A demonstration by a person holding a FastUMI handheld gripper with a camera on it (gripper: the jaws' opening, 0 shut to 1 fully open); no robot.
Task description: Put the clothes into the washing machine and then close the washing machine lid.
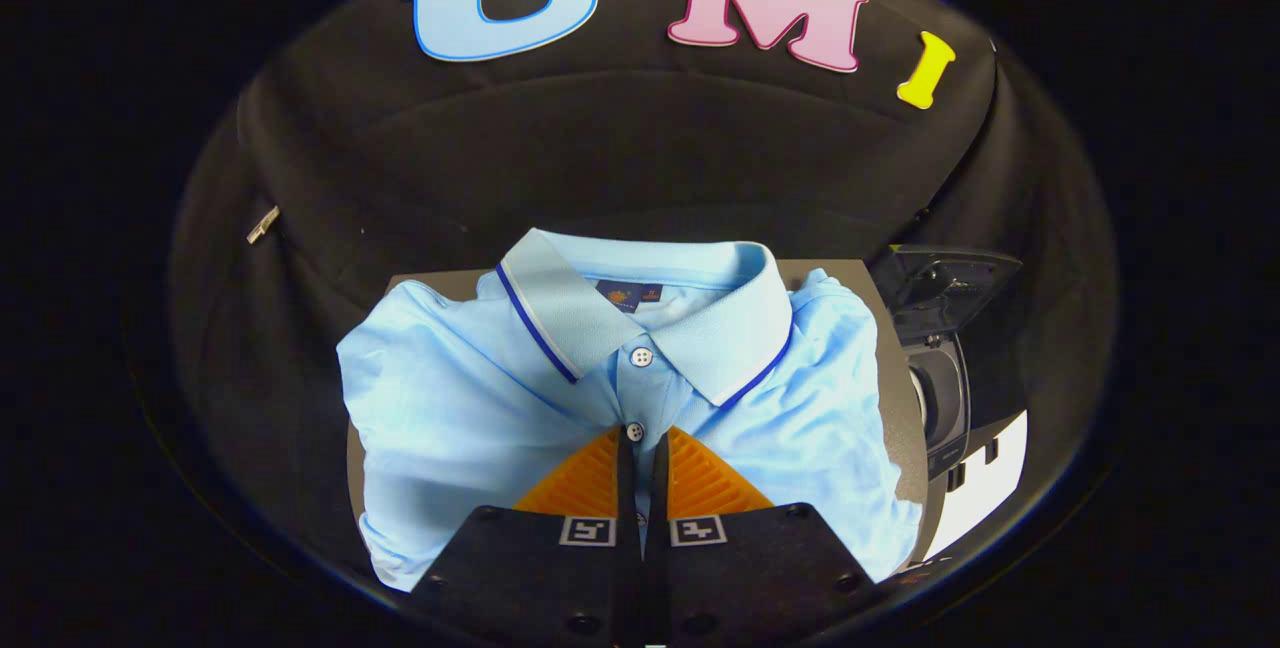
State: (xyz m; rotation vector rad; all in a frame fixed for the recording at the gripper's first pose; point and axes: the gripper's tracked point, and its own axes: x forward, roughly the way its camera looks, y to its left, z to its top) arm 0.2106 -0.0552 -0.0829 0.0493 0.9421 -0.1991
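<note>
A folded light-blue polo shirt (470,398) with dark blue collar trim lies on a grey board (897,408), collar pointing away from me. My gripper (640,445) sits over the shirt's front placket, just below the second button. Its orange ridged fingers (585,483) are pressed close together, and a thin strip of blue cloth shows in the narrow slit between them. To the right of the board stands a small black washing machine (945,398). Its lid (945,283) is raised and its round opening faces the shirt.
Black cloth walls close in the booth behind and on both sides. A white patch of floor or surface (985,488) shows below the washing machine on the right. A small silver tag (263,224) hangs on the left wall.
</note>
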